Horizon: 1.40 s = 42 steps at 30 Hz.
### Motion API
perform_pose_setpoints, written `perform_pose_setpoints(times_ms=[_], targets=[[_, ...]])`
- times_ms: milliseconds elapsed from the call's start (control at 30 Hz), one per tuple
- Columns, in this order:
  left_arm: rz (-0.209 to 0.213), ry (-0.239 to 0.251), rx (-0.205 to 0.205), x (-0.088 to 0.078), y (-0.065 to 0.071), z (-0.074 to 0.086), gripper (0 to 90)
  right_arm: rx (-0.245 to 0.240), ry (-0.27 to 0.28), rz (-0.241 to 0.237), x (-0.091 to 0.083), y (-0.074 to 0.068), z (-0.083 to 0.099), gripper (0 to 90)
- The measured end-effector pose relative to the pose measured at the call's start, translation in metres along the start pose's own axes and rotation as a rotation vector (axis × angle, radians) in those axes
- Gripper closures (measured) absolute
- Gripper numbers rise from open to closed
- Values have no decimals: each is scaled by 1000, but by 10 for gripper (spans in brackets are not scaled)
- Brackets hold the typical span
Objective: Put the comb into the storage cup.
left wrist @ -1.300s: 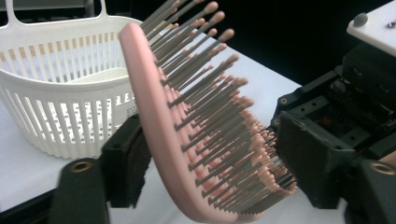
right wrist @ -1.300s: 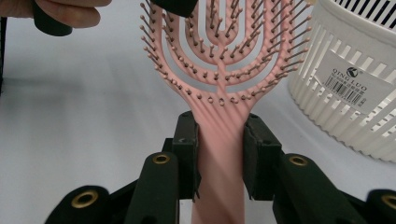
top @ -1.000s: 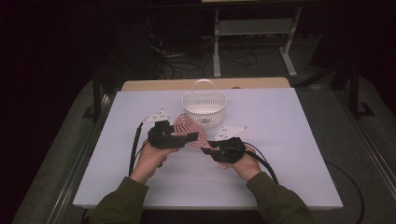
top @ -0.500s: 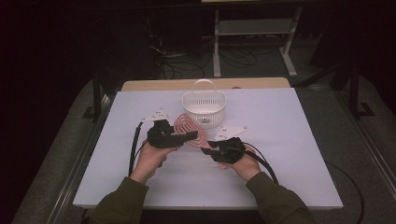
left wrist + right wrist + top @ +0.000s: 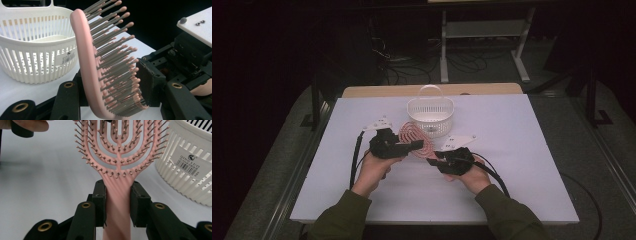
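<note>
The pink hairbrush was held up over the white table, just in front of the white slotted basket, between the two grippers. The right gripper was clamped on the handle of the brush: in the right gripper view its two black jaws pressed on both sides of the pink handle, and the open, looped head with its bristles rose straight above them. The left gripper came to the head of the brush from the other side. In the left gripper view the head stood on its edge between the jaws, with the grey bristles pointing toward the right jaw. The left jaws had just been closing around the head; the bristle tips reached the right pad and the pink back lay close against the left jaw, but I cannot tell if both pads already pressed on it. The basket stood upright on the table behind the brush, near it but not touching it, with a small label on its wall. Both hands rested low above the near part of the table.
</note>
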<state>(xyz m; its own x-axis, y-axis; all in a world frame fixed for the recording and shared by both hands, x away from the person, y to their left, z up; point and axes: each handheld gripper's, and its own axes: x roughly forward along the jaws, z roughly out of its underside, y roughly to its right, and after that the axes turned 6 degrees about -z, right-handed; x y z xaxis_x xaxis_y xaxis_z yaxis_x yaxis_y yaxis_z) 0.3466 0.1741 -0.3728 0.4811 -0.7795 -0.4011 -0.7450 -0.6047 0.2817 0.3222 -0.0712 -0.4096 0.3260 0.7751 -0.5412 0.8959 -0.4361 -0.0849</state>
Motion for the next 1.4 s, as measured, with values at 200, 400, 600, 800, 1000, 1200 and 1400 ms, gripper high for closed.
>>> perform_pose_setpoints(times_ms=[200, 400, 600, 800, 1000, 1200, 1400], targets=[[18, 0, -1, 1, 1, 0, 543, -4, -1, 0, 1, -1, 0, 684], [25, 10, 0, 0, 2, 0, 568, -6, 1, -1, 2, -2, 0, 685], [38, 14, -7, 1, 3, 0, 587, -7, -1, -2, 3, -2, 0, 685], [49, 20, -11, 0, 3, -1, 607, -4, 2, -6, 3, -2, 0, 685], [58, 24, -14, 0, 2, -1, 619, -3, 5, -9, 3, -2, 0, 685], [66, 28, -19, 0, 2, -1, 625, 7, 9, -15, 3, -1, 0, 673], [63, 38, -22, -2, 2, -1, 628, 24, 12, -21, 4, 0, 1, 605]])
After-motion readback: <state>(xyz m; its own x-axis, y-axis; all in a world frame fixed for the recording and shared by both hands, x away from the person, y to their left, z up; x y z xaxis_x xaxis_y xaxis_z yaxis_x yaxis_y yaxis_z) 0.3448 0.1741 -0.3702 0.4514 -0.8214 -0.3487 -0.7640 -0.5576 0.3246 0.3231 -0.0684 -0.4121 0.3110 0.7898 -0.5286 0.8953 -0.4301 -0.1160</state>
